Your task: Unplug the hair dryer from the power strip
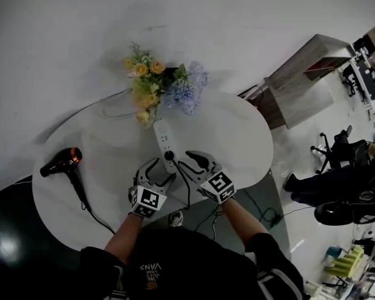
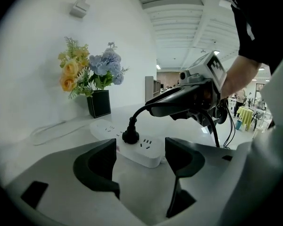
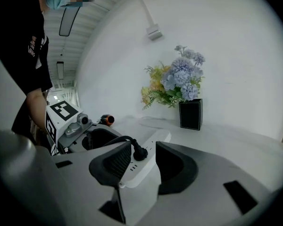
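A white power strip (image 1: 163, 139) lies on the round white table (image 1: 237, 136), with a black plug (image 1: 169, 155) seated in it. From the plug a black cord (image 1: 90, 212) runs off the table's front edge and round to the black hair dryer (image 1: 61, 162) at the far left. My left gripper (image 1: 159, 171) stands open just short of the strip's near end, the plug (image 2: 130, 135) ahead between its jaws. My right gripper (image 1: 186, 160) is open too, hovering beside the plug (image 3: 140, 153) with the strip's end (image 3: 139, 173) between its jaws, the pads not touching it.
A black vase of yellow and blue flowers (image 1: 157, 83) stands behind the strip near the wall. The strip's white cable (image 1: 115, 112) loops to the left of the vase. A wooden cabinet (image 1: 300, 80) and an office chair (image 1: 334, 149) stand off to the right.
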Demonstrator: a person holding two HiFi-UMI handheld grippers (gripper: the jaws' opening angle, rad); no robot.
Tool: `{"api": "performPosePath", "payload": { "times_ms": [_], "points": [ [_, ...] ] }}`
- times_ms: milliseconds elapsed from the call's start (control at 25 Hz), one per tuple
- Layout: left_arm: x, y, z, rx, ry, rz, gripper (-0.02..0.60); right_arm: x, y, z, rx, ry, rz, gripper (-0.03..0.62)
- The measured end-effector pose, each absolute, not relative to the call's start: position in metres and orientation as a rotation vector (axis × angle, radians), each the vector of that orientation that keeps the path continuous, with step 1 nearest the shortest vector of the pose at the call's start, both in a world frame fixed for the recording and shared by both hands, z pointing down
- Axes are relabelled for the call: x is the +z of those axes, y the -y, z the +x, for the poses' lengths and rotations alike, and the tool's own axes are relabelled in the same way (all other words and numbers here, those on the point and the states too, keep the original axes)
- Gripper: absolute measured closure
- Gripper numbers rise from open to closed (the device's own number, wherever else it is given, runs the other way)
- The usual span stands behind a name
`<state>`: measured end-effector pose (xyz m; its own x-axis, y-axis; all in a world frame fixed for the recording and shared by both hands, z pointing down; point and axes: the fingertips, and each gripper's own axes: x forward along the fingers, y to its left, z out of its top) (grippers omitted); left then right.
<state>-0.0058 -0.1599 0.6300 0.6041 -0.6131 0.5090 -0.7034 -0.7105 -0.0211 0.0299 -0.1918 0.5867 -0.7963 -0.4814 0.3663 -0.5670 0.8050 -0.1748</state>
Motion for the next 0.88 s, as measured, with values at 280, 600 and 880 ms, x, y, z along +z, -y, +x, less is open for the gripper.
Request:
{"api": "performPosePath", "payload": {
  "times_ms": [280,600,880],
  "points": [
    [0.643,0.165,-0.005,0.746,1.063,2.626,0.258,0.599,0.196,0.009,0.378,2.682,0.651,0.425],
    [0.654,0.164,-0.002,0.773,1.009,2.597,0.258,0.608,0.199,-0.007,0.250,2.659,0.485,0.425],
    [0.657,0.168,0.000,0.759,0.991,2.574,0.259,0.616,0.203,-0.022,0.138,2.628,0.335,0.425]
  ]
}}
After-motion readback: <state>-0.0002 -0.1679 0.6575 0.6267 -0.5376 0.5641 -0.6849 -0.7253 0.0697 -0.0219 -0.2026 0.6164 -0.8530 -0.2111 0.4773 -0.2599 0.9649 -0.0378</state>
